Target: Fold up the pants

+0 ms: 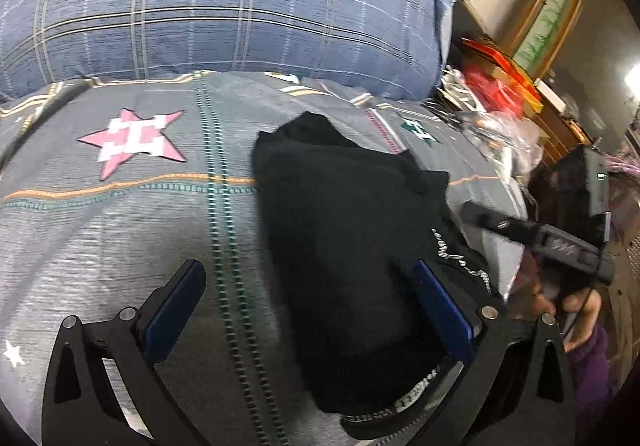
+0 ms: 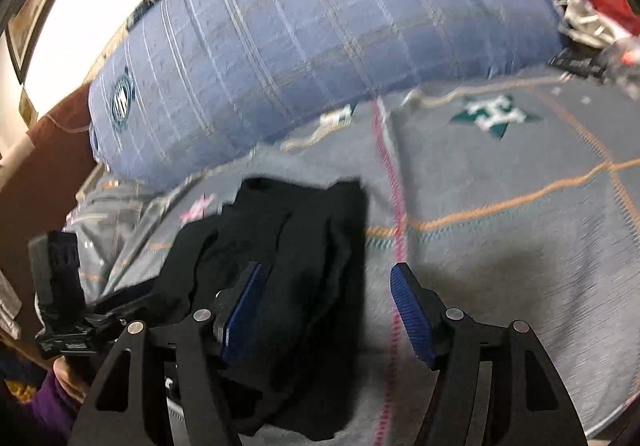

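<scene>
Black pants (image 2: 296, 266) bunched on grey patterned bed (image 2: 500, 246). Right tongs (image 2: 326, 310) open, blue pads (image 2: 412, 318) apart over pants' right edge. Blue plaid pillow (image 2: 320, 46) behind. Left tongs (image 2: 60, 286) at left.

Soft cloth throughout, matt.
Black pants (image 1: 344, 246) matt knit; bed sheet (image 1: 120, 230) beneath woven, printed; plaid pillow (image 1: 220, 6) behind coarse-woven.

The pants (image 1: 344, 246) are black with small white lettering. The bedsheet (image 1: 120, 230) is grey with orange and teal lines and 1 pink-and-white star (image 1: 134, 140). The pillow (image 1: 216, 2) is blue plaid; gripper pads (image 2: 412, 310) are blue.
</scene>
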`<state>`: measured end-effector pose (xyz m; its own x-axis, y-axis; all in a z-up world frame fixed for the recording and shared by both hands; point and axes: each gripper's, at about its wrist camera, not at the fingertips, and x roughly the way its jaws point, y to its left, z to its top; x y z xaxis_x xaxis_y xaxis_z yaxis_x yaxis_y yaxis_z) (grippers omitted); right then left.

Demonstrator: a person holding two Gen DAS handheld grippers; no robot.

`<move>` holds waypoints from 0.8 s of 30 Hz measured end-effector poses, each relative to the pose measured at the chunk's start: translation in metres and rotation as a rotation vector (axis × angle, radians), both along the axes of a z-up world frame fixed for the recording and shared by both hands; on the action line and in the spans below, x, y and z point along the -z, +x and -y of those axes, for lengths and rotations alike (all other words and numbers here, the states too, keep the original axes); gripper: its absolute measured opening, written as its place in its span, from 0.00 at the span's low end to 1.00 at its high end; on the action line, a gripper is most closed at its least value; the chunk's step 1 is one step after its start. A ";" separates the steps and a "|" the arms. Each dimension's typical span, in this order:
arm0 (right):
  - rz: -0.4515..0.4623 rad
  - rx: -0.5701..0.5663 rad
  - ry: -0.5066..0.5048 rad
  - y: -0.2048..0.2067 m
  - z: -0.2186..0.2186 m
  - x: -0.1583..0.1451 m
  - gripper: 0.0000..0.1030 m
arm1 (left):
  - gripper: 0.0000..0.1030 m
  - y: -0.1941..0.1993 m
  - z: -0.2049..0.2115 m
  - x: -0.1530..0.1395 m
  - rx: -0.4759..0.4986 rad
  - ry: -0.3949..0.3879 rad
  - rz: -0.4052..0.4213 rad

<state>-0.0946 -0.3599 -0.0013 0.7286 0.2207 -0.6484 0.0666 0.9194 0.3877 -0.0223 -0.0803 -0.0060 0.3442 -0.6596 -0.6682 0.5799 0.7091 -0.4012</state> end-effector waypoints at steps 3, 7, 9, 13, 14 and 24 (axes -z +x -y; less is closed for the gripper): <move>-0.043 -0.012 -0.051 0.007 -0.013 0.008 0.65 | 1.00 0.003 0.001 0.002 0.020 -0.025 -0.024; -0.074 -0.007 -0.069 0.014 -0.017 0.017 0.67 | 1.00 0.011 0.004 0.008 0.040 -0.044 -0.082; -0.078 -0.004 -0.038 0.014 -0.012 0.020 0.68 | 1.00 0.013 0.005 0.010 0.041 -0.053 -0.095; -0.071 -0.016 0.038 0.016 -0.007 0.025 0.69 | 1.00 0.016 0.006 0.010 0.056 -0.092 -0.123; -0.070 -0.022 0.043 0.017 -0.007 0.025 0.69 | 1.00 0.016 0.006 0.010 0.058 -0.104 -0.132; -0.052 -0.076 0.066 0.022 -0.015 0.026 0.55 | 0.91 0.010 0.012 0.006 0.105 -0.140 -0.121</move>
<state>-0.0728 -0.3447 -0.0270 0.6740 0.3171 -0.6672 0.0195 0.8952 0.4453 -0.0124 -0.0919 -0.0121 0.1917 -0.7767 -0.6000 0.5891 0.5800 -0.5626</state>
